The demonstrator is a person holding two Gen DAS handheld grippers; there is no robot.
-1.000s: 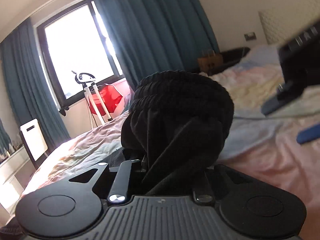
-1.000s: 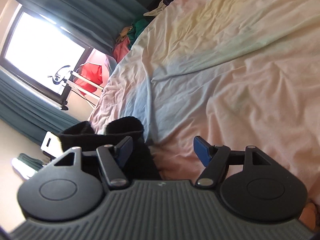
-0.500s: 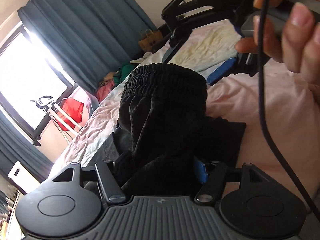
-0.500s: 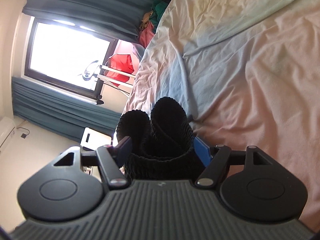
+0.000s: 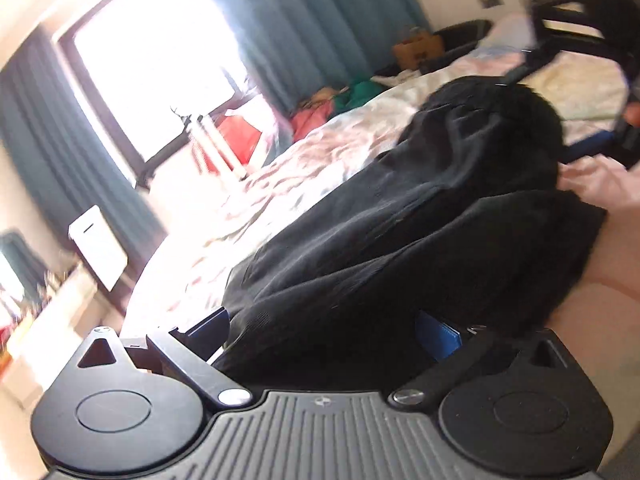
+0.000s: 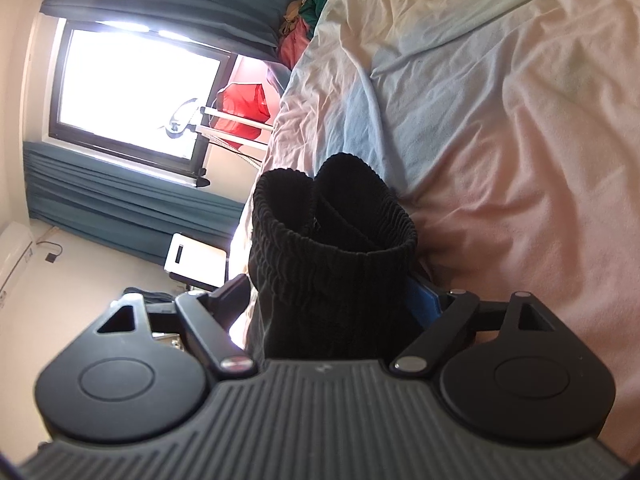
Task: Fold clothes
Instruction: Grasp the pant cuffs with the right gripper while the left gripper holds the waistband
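Note:
A black garment (image 5: 420, 240) with a ribbed elastic waistband lies slumped on the bed sheet (image 5: 320, 160). Its near edge sits between the fingers of my left gripper (image 5: 324, 332), whose jaws are opening and stand wide, with the pads off the cloth. In the right wrist view the bunched waistband (image 6: 332, 232) stands upright between the fingers of my right gripper (image 6: 328, 296). Its jaws are opening too, and the fabric fills the gap loosely. In the left wrist view the right gripper (image 5: 588, 40) shows blurred at the top right, at the garment's far end.
The pastel sheet (image 6: 500, 120) stretches away rumpled. Coloured clothes (image 5: 340, 100) are piled at the bed's far side below teal curtains (image 5: 320, 20). A bright window (image 6: 132, 80), a white stand with a red cloth (image 6: 240, 108) and a white heater (image 5: 100, 248) lie beyond the bed.
My left gripper's jaws spread from shut on the bunched fabric to wide, and the garment sank onto the bed. The waistband came between my right gripper's fingers, which widened.

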